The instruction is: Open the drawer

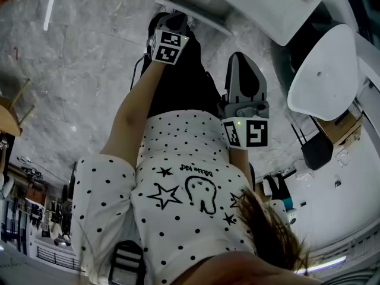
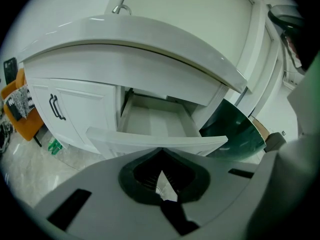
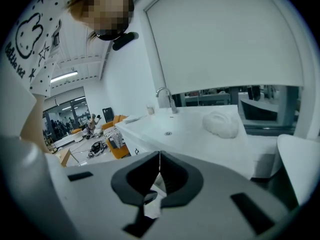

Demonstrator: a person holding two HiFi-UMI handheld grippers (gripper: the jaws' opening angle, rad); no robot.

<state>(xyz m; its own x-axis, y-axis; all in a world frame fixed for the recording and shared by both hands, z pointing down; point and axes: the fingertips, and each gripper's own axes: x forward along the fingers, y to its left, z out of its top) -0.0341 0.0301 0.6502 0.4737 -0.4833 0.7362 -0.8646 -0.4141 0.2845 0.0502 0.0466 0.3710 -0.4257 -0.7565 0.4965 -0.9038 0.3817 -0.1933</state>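
White counter [image 2: 150,39]; drawer [image 2: 150,121] under counter edge, beside cupboard door [image 2: 75,114], pulled well out, inside bare; task looks done; left gripper [image 2: 161,176] below counter, facing drawer front, jaws pressed together, holding nothing; right gripper [image 3: 159,171] above counter top, jaws likewise closed, nothing held.

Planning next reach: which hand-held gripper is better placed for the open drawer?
Probably left: the left hand-held gripper faces the open drawer directly; the right hand-held gripper looks over the countertop.

Kitchen-like showroom corner: white countertop [image 3: 195,134], faucet [image 3: 166,98], cabinet [image 2: 75,115], open drawer [image 2: 155,123].
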